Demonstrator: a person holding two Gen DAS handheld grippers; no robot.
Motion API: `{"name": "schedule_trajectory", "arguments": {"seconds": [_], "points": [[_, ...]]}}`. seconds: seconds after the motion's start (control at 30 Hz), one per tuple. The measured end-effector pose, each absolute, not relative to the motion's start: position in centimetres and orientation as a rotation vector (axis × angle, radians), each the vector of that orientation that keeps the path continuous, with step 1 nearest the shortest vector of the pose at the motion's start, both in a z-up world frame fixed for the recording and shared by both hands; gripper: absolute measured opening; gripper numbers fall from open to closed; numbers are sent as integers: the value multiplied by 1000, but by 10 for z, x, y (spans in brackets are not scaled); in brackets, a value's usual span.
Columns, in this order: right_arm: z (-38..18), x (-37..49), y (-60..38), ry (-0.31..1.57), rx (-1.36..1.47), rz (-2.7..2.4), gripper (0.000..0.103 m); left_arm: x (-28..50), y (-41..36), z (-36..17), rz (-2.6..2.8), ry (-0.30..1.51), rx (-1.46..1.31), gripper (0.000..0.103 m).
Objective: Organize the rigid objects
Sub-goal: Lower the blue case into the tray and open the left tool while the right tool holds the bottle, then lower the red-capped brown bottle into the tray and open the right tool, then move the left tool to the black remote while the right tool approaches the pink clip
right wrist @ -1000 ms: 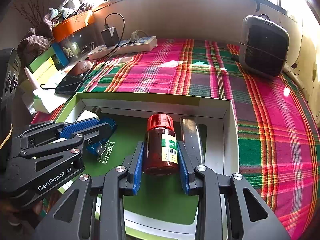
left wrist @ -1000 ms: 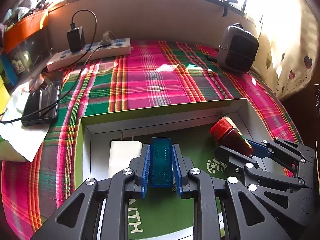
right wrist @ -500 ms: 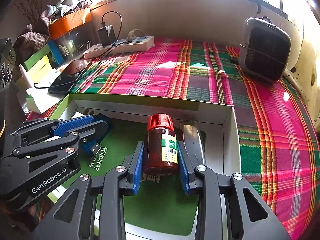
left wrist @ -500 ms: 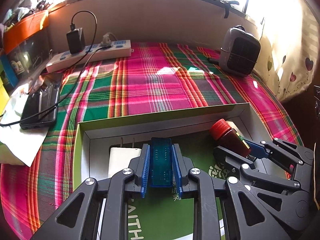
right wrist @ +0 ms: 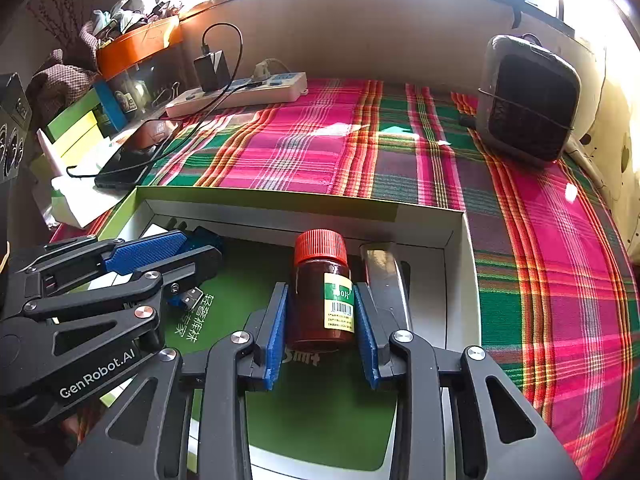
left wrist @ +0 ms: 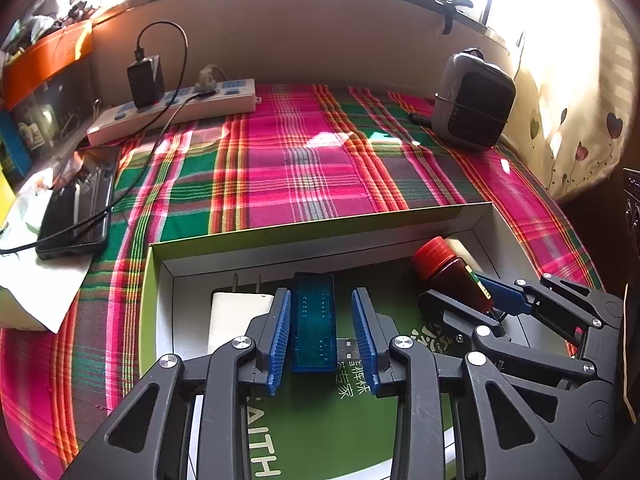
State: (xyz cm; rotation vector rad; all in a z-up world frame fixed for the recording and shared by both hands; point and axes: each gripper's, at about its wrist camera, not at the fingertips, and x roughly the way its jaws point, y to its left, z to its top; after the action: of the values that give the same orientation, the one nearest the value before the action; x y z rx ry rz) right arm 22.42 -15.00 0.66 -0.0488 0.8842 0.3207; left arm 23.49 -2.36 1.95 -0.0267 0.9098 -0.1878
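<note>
In box [left wrist: 320,228]: bottle [right wrist: 320,292], USB device [left wrist: 314,320]

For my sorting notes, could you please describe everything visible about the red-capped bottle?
The bottle is small, of dark amber see-through material, with a ribbed red screw cap and a yellow-green label bearing a barcode. It sits in the box over its green floor, cap pointing away, between the blue pads of the right gripper, which press its sides. A shiny metal object lies just to its right.

I am seeing a tabletop [left wrist: 304,168] wearing a bright checked cloth. A shallow box [left wrist: 320,226], a power strip [left wrist: 176,106], a grey heater [left wrist: 474,100] and a phone [left wrist: 76,216] are lying on it.
</note>
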Motion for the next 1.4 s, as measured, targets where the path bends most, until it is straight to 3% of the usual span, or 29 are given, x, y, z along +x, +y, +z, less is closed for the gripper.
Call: {"name": "schedule_trajectory", "arguments": {"seconds": [0.27, 0.5, 1.4], "points": [[10, 220, -152, 876, -37, 321, 36, 229, -19, 24, -179, 912, -46, 37], [15, 213, -157, 865, -20, 310, 47, 217, -17, 35, -179, 887, -57, 39], [42, 156, -171, 801, 24, 320, 48, 153, -9, 56, -166, 818, -60, 41]]}}
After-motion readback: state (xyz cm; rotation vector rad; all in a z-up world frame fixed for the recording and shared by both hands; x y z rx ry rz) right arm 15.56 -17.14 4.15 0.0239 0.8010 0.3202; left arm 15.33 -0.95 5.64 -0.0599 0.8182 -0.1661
